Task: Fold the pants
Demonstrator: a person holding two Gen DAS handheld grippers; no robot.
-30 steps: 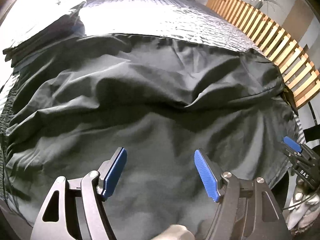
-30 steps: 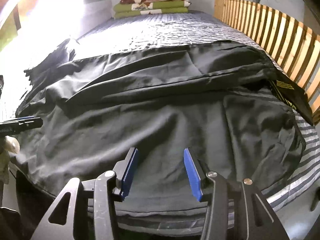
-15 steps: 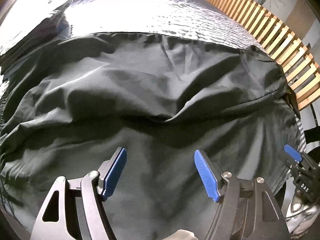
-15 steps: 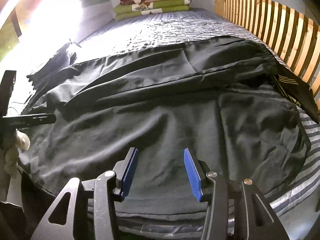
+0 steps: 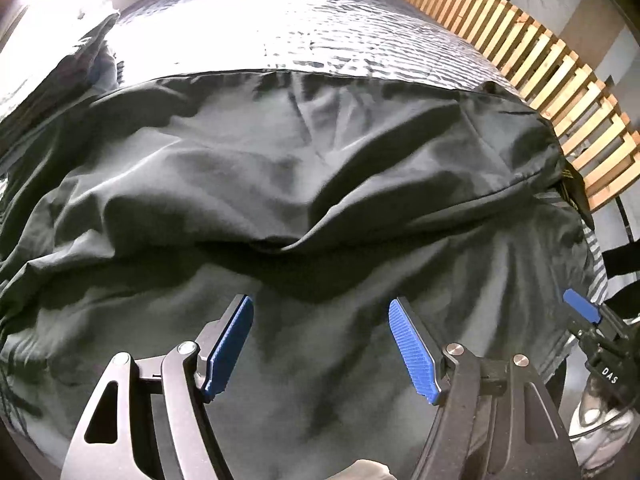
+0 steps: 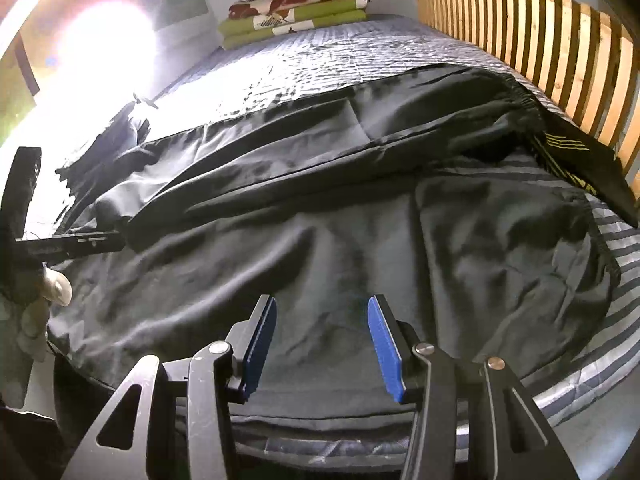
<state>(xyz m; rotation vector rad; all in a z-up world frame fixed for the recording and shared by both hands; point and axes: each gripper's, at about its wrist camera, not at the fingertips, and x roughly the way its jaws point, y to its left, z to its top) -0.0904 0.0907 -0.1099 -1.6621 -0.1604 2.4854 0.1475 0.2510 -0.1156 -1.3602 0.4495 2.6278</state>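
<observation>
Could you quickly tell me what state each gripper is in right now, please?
Left gripper: open, nothing between its pads, above the dark pants.
Right gripper: open, narrower gap, holding nothing, above the pants.

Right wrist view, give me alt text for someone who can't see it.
Dark pants lie spread and wrinkled across a striped bedspread, with the right gripper above their near edge, its blue-padded jaws open and empty. A wooden slatted headboard runs along the right, folded green and patterned linens sit at the far end, and the left gripper enters at left.
</observation>
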